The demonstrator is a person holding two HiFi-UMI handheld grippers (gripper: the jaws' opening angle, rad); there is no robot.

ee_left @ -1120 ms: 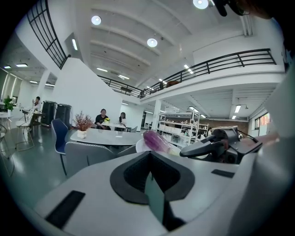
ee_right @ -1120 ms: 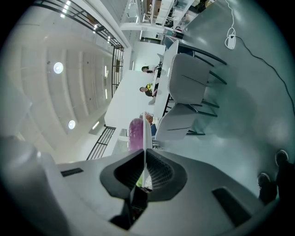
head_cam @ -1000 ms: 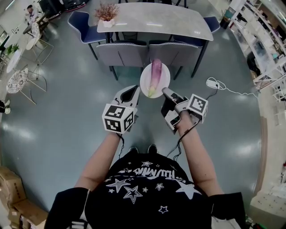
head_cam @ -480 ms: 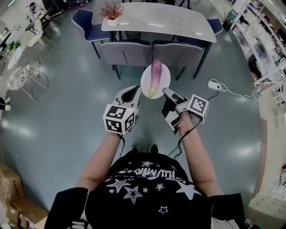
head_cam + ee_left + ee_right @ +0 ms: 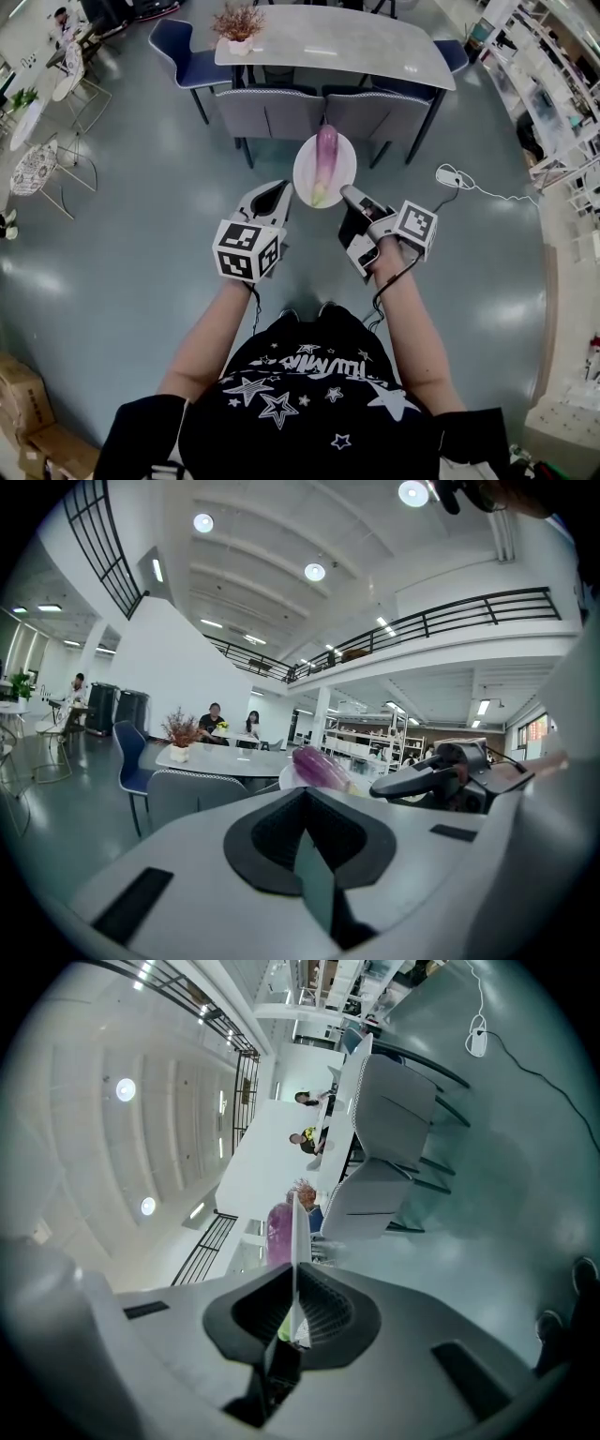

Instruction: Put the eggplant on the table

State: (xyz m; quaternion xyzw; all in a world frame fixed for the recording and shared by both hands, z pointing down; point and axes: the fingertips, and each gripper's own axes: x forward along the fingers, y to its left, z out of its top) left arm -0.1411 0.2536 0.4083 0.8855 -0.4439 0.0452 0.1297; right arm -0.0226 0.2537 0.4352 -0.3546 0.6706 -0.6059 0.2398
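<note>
Left grey-white two-jaw gripper (image 5: 278, 192): held level ahead of chest, jaws pressed together, nothing between them. Right grey-white two-jaw gripper (image 5: 346, 191): rolled onto side, jaws clamped on rim of white round plate (image 5: 305, 169). Both tips point forward, angled toward each other. Bare left forearm (image 5: 208, 333) and bare right forearm (image 5: 410, 323) reach forward, elbows bent.

Glossy eggplant (image 5: 326, 153), smooth glazed plate (image 5: 305, 167)

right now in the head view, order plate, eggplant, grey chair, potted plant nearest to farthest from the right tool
1. plate, its rim clamped in the right tool.
2. eggplant, lying on that plate.
3. grey chair, just beyond the plate.
4. potted plant, at the far-left end of the table.
</note>
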